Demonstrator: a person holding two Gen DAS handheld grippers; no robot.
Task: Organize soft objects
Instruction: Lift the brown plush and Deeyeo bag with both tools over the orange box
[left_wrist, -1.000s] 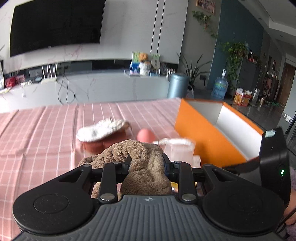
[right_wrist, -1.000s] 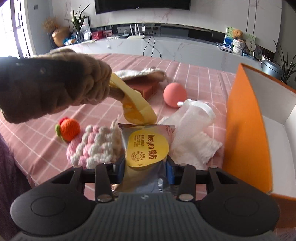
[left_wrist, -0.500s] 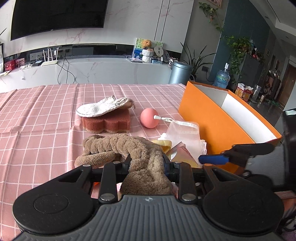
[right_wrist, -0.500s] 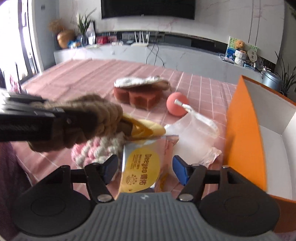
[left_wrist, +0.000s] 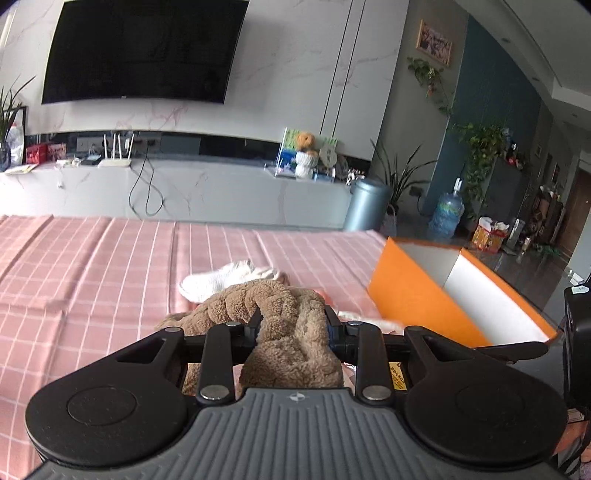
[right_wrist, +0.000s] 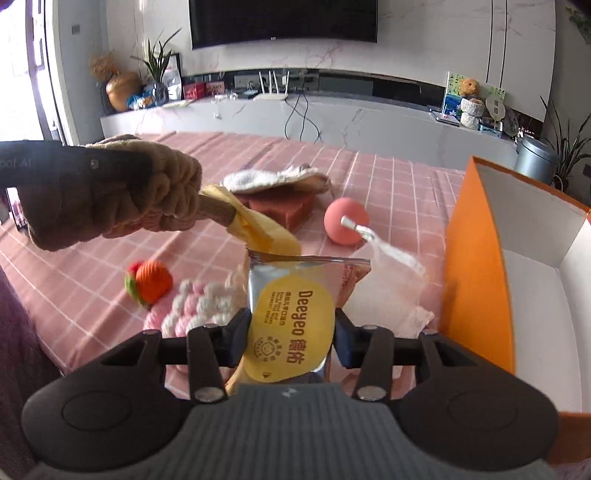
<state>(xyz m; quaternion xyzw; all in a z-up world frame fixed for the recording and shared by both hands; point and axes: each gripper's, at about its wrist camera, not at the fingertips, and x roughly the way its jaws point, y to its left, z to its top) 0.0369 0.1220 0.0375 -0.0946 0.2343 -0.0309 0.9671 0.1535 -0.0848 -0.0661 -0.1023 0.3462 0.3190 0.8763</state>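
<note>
My left gripper (left_wrist: 291, 323) is shut on a brown braided plush toy (left_wrist: 273, 314) and holds it above the pink checked tablecloth (left_wrist: 92, 266). In the right wrist view the same plush (right_wrist: 122, 192) hangs at the upper left with a yellow end (right_wrist: 258, 229). My right gripper (right_wrist: 291, 328) is shut on a silver wipes packet with a yellow label (right_wrist: 295, 328). The orange box (right_wrist: 480, 258) with a white inside stands open at the right; it also shows in the left wrist view (left_wrist: 417, 299).
On the cloth lie an orange knitted ball (right_wrist: 151, 280), a pink-and-white knitted piece (right_wrist: 195, 306), a pink ball (right_wrist: 345, 219), a clear pouch (right_wrist: 388, 291), and a red-brown sponge (right_wrist: 280, 206) under a white mitt (right_wrist: 269, 177). A TV counter stands behind.
The right gripper opened around the wipes packet half a second ago and has shut on it again. The left gripper has tilted up with the plush still held.
</note>
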